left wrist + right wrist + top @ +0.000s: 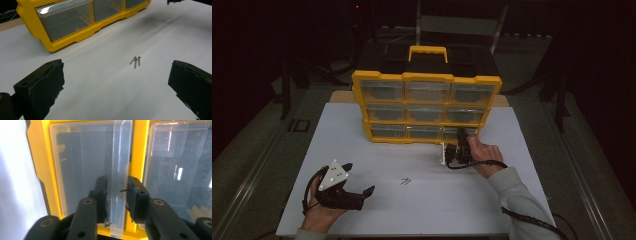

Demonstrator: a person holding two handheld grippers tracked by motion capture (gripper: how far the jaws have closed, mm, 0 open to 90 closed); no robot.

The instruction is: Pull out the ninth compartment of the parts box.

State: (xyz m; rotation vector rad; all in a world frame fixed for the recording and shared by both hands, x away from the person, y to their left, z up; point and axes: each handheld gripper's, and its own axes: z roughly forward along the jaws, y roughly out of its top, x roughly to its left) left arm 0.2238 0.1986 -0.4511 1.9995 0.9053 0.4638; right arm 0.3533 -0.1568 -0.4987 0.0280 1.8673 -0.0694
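Note:
A yellow organizer (427, 107) with several clear drawers stands upright on the white tabletop (362, 150). My right gripper (460, 142) is at its bottom right drawer (459, 132). In the right gripper view its jaws (117, 182) are shut on the clear drawer handle (121, 170), one jaw on each side. Three small screws (406, 181) lie loose in the middle of the table. My left gripper (359, 177) rests low at the front left, open and empty. Seen from the left gripper (117, 67), the screws (135, 60) lie a little beyond its jaws.
A black toolbox with a yellow handle (428, 52) stands behind the organizer. Grey floor and dark stands surround the table. The organizer's bottom left drawer (66, 21) looks empty.

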